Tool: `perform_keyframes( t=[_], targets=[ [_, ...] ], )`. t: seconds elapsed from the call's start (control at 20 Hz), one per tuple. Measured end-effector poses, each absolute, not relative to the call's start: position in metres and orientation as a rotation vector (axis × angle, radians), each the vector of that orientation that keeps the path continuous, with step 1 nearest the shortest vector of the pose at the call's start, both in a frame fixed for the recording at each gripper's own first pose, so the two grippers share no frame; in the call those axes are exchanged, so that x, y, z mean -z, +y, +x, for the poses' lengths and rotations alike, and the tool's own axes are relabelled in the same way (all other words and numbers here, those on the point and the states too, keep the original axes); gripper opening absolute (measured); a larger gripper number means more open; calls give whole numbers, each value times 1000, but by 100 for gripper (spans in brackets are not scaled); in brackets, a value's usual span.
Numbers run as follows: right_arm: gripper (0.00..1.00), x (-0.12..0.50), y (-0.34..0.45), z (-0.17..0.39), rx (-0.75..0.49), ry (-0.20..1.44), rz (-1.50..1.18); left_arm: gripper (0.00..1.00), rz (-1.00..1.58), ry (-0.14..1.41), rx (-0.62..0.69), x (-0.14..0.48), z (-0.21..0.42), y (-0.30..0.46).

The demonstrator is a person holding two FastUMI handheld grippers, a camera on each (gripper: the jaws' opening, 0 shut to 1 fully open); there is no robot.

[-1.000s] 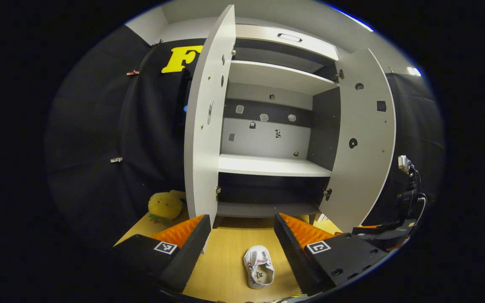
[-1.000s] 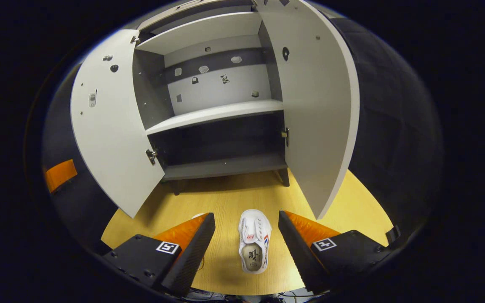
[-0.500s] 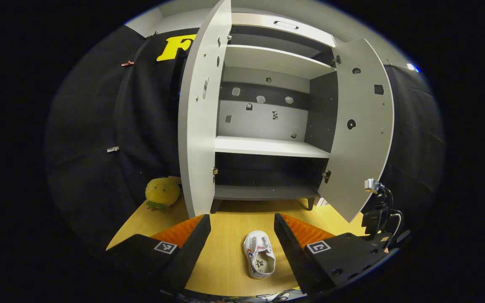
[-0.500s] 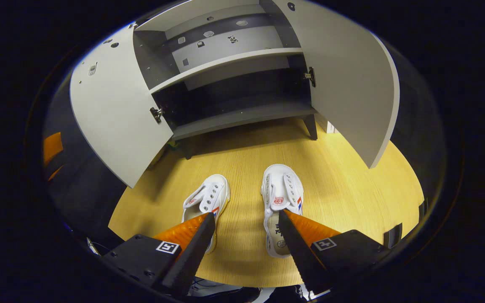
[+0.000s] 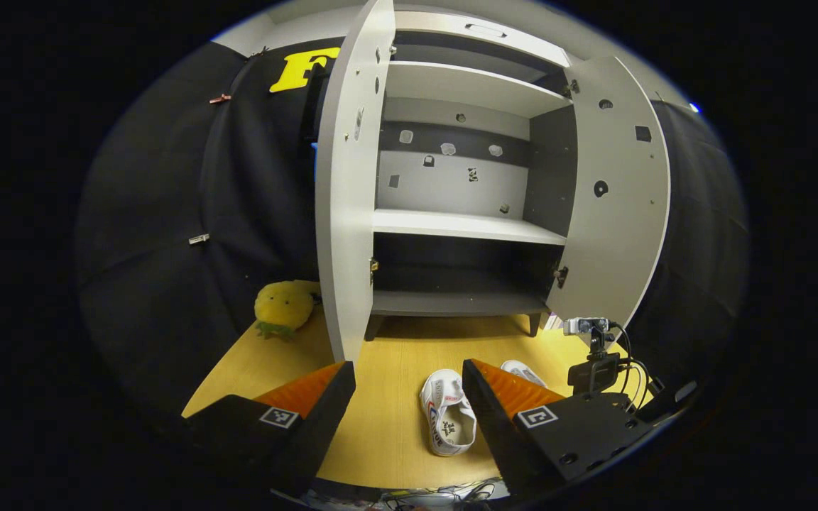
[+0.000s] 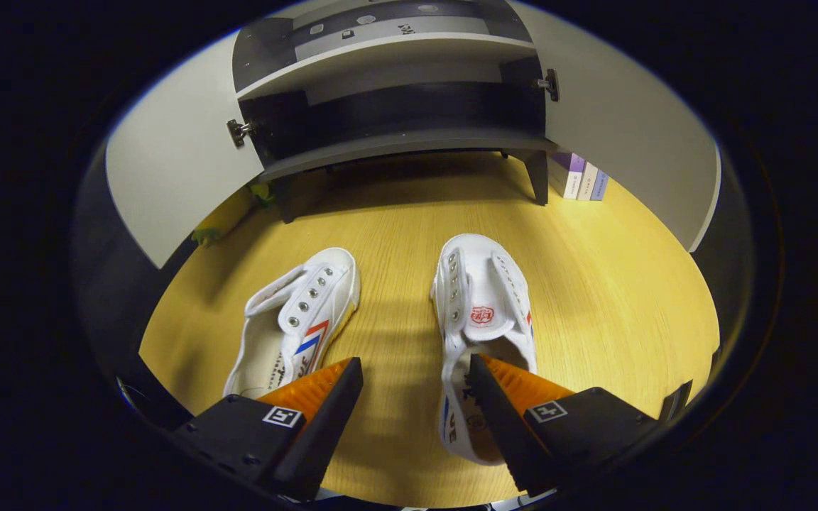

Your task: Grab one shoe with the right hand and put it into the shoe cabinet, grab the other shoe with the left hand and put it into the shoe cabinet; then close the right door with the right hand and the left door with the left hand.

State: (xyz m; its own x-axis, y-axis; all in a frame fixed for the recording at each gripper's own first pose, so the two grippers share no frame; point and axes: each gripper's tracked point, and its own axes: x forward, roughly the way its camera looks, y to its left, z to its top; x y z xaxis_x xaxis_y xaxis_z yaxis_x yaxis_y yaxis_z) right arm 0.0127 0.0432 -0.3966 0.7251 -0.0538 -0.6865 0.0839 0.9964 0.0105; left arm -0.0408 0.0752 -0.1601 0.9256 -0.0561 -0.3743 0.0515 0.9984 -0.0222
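Lying on the wooden floor (image 6: 593, 284): two white shoes (image 6: 483, 319) (image 6: 295, 319); right gripper (image 6: 416, 397) spread wide above the right-hand shoe; left gripper (image 5: 409, 397) likewise spread, empty.

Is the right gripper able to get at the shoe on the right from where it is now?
Probably yes. The right gripper is open just above the right shoe, one finger already over its heel opening, and nothing lies between them. The other shoe lies apart.
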Motion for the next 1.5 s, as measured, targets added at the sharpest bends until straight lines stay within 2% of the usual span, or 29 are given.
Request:
perform_keyframes(
  t=[0.3,0.5,0.6,0.65,0.7,0.75,0.85,0.9,0.95,1.05,1.25,1.5],
  targets=[
    [97,405,37,48,124,722,-21,95,-27,401,22,166,-46,87],
    [96,410,34,61,112,727,-68,95,-11,394,15,166,-49,89],
    [79,412,24,64,130,728,-103,95,-13,397,18,170,-52,87],
    [54,411,18,65,145,723,-116,95,-18,400,22,172,-54,85],
    [34,411,18,63,147,729,-108,95,-17,401,25,172,-55,83],
    [25,412,18,63,145,741,-102,95,-4,397,35,171,-54,81],
    [27,418,16,69,137,761,-106,95,34,380,53,169,-52,76],
    [16,413,20,64,126,758,-107,95,35,377,65,168,-52,71],
    [16,419,20,65,122,763,-106,95,27,377,75,170,-54,68],
    [7,414,23,64,96,781,-93,95,8,378,80,167,-56,64],
    [5,403,24,64,69,808,-34,95,-20,372,86,163,-59,57],
    [5,350,31,61,49,731,-119,95,-12,322,114,149,-51,50]
  ],
)
